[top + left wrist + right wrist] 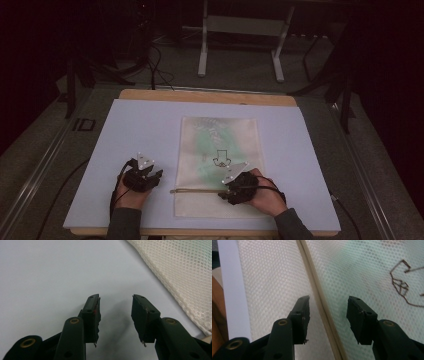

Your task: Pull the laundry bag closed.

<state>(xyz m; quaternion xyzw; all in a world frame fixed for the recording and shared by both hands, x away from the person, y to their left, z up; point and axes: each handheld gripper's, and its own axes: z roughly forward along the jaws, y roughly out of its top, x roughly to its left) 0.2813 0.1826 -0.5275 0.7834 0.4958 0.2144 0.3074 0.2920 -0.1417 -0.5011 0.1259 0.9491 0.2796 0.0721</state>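
A cream mesh bag with something green inside and a dark arrow-like drawing lies flat on the pale blue mat. A tan zipper band crosses its near part. My right gripper is open low over the bag, its jaws standing either side of the zipper band; in the high view the right gripper rests at the bag's lower right. My left gripper is open over the bare mat, with nothing between its jaws and the mesh bag off to its right.
The mat lies on a wooden table whose edge shows at the back and front. Beyond the table stands a white metal frame on a dim floor with cables. The mat's left and right parts are bare.
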